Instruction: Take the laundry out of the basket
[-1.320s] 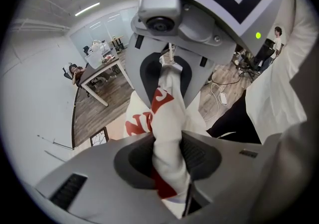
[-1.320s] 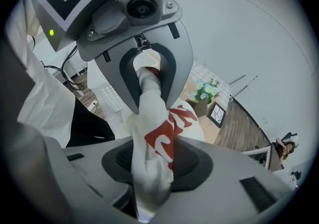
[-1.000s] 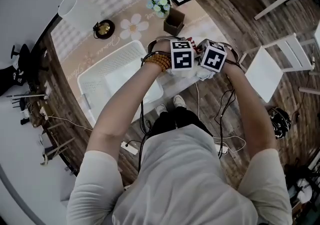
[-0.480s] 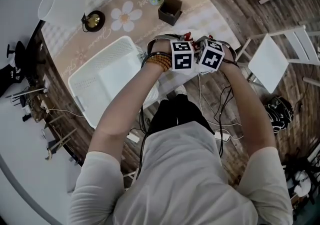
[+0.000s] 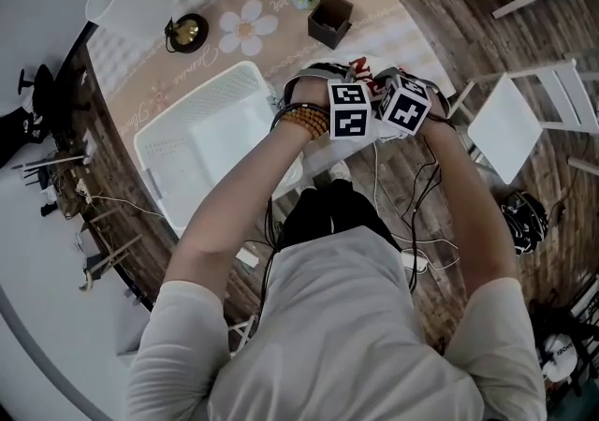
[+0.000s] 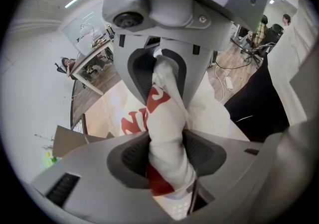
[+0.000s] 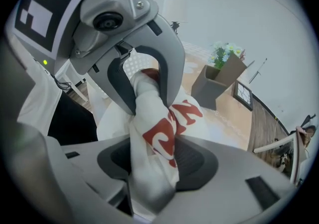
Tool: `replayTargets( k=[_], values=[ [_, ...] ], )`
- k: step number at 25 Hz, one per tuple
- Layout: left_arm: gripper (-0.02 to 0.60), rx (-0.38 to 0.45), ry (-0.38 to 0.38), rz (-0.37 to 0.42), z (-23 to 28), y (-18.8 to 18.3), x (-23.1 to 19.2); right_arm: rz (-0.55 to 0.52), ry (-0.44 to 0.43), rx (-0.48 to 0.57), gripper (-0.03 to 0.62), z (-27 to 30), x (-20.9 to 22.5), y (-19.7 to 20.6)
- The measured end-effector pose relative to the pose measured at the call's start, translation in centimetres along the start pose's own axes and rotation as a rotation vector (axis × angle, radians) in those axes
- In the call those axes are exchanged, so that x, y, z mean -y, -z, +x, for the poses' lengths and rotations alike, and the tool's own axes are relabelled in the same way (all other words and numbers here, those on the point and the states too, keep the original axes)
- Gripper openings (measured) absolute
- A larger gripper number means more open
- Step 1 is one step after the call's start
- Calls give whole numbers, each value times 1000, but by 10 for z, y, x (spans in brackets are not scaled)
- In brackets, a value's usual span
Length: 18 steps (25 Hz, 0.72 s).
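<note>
Lying on the tabletop [image 5: 393,31] at about three o'clock from the white basket [image 5: 220,129], the white garment with red print [image 5: 360,66] is already out. The left gripper [image 6: 167,113] and right gripper [image 7: 154,123] point steeply down side by side, probably to lay it flat. Their jaws have just been opening and stand half parted, with bunched cloth loose between them, apparently letting go. The basket looks empty.

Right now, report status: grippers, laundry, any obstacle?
Left gripper, right gripper: jaws just opening, white red-lettered garment between. Garment outside basket, over table. Brown box nearby, not touching.
</note>
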<state>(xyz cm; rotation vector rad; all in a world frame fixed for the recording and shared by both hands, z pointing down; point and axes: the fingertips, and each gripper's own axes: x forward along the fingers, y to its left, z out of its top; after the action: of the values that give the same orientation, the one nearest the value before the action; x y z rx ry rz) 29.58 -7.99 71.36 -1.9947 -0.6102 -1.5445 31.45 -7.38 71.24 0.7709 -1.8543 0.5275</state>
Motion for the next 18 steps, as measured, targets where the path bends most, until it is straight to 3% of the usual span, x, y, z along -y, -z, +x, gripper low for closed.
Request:
replayTargets(
  k=[9, 14, 18],
  values=[
    [272, -9, -52, 13, -43, -6, -4, -36, 28, -16, 256, -43, -3, -19],
    [275, 36, -114, -18, -73, -4, -10, -52, 75, 20, 258, -67, 2, -36],
    [275, 103, -181, -86, -106, 3, -13, -52, 82, 78, 258, -89, -1, -58]
  ],
)
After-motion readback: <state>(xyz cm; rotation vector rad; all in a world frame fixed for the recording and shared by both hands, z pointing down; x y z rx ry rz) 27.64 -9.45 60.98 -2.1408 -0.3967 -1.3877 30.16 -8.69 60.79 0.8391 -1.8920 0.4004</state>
